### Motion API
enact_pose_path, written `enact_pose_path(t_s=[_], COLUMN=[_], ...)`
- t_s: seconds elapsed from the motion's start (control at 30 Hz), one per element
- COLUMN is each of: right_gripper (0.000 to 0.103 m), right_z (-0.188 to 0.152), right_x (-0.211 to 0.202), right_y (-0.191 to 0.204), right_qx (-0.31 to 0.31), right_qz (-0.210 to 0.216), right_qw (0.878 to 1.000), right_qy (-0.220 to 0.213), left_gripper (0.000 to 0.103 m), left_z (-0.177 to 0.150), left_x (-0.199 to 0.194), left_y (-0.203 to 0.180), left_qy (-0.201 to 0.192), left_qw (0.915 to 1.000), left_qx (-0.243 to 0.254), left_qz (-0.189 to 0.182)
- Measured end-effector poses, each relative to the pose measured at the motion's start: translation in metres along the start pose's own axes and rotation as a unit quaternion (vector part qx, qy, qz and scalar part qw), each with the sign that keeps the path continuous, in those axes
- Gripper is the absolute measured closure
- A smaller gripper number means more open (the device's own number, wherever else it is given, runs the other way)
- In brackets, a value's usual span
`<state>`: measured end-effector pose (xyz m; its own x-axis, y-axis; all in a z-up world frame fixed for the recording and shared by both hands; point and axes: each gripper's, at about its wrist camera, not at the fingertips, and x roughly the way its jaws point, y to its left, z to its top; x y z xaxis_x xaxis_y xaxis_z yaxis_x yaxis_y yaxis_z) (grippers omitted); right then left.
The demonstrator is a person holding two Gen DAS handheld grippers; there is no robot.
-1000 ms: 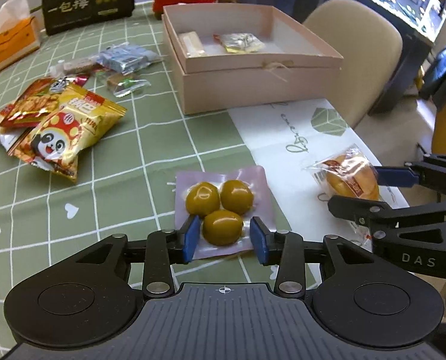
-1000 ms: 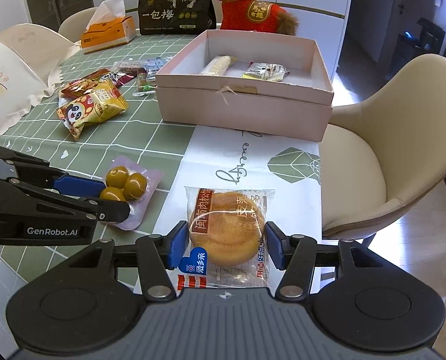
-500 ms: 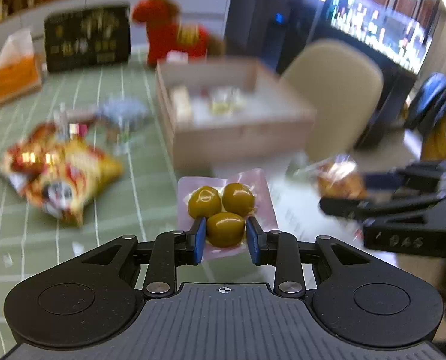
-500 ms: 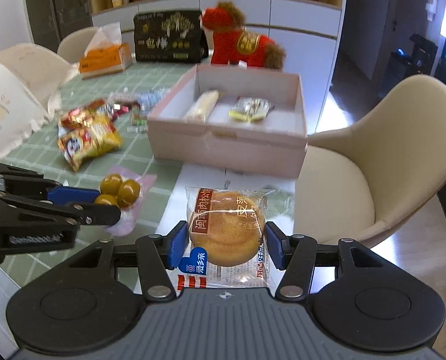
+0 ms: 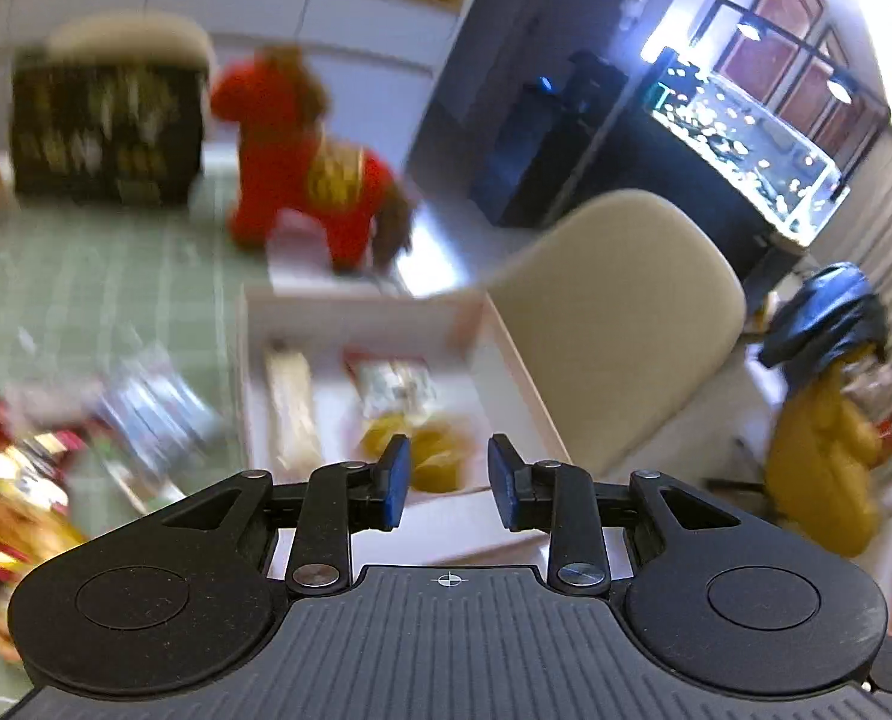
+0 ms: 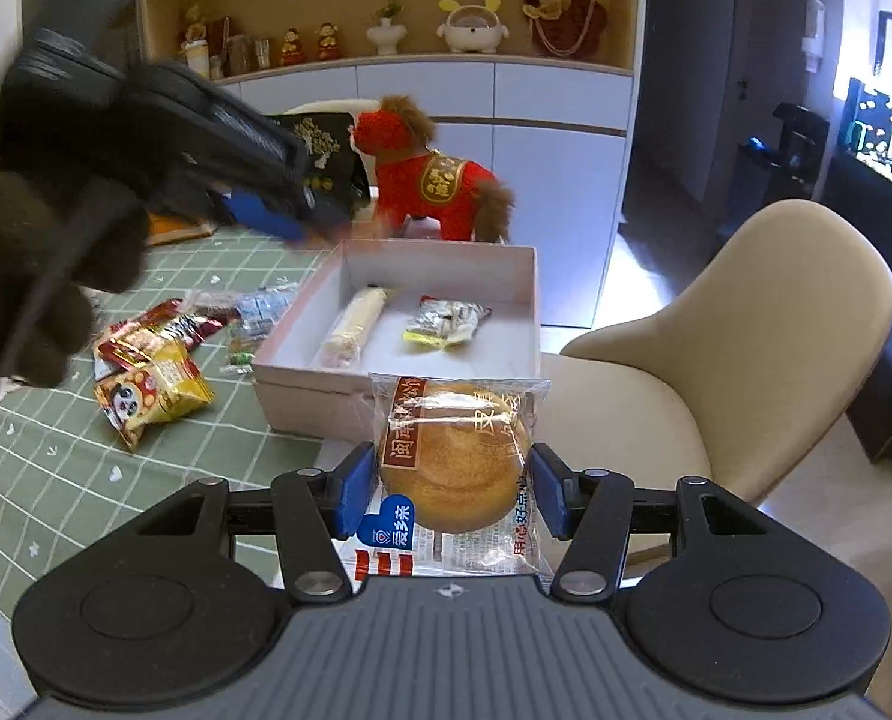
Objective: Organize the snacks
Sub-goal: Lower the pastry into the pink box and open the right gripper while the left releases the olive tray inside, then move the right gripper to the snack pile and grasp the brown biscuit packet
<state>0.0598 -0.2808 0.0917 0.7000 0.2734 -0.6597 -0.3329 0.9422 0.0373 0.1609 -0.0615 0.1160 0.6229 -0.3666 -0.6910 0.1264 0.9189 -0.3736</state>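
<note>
My left gripper is open and empty, raised over the near part of the pink box. The blurred pouch of green-yellow plums shows just beyond its fingers, inside the box; whether it rests on the floor or is falling I cannot tell. My right gripper is shut on a wrapped round bun, held above the table in front of the box. The box holds a white stick snack and a small clear packet. The left gripper shows blurred over the box's far left corner.
Panda snack bag and several small packets lie on the green checked cloth left of the box. A red plush horse and a black bag stand behind it. A beige chair is to the right.
My left gripper carried the plum pouch up and over the box, then opened and let it go. My right gripper lifted the bun higher, toward the box.
</note>
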Motion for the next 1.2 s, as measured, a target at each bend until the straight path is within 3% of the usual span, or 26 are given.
enact_pose_path(t_s=[0.23,0.43,0.53,0.67,0.93,1.1,1.2], right_gripper=[0.048,0.047,0.027,0.027,0.026,0.026,0.026], right_z=[0.015,0.103,0.137,0.155,0.156,0.173,0.18], right_x=[0.014,0.024,0.044,0.056,0.097,0.172,0.224], right_y=[-0.008,-0.014,-0.015,-0.007,0.067,0.139,0.18], right_qx=[0.01,0.025,0.04,0.046,-0.015,-0.06,-0.084], right_qz=[0.012,0.057,0.067,0.079,0.125,0.135,0.12], right_qw=[1.0,0.998,0.997,0.996,0.991,0.983,0.98], right_qy=[0.018,-0.023,-0.004,-0.002,0.045,0.106,0.137], left_gripper=[0.071,0.071,0.071,0.071,0.071,0.071,0.071], left_z=[-0.054,-0.093,-0.112,-0.137,-0.13,-0.127,-0.121], left_x=[-0.028,-0.06,-0.075,-0.083,-0.099,-0.113,-0.12], left_y=[0.048,0.08,0.091,0.101,0.123,0.127,0.134], left_qy=[-0.025,-0.012,-0.008,0.008,-0.001,-0.002,-0.006], left_qw=[0.9955,0.9908,0.9883,0.9859,0.9812,0.9848,0.9856], left_qx=[-0.09,-0.116,-0.124,-0.116,-0.132,-0.096,-0.072], left_qz=[0.016,0.068,0.089,0.121,0.141,0.145,0.153])
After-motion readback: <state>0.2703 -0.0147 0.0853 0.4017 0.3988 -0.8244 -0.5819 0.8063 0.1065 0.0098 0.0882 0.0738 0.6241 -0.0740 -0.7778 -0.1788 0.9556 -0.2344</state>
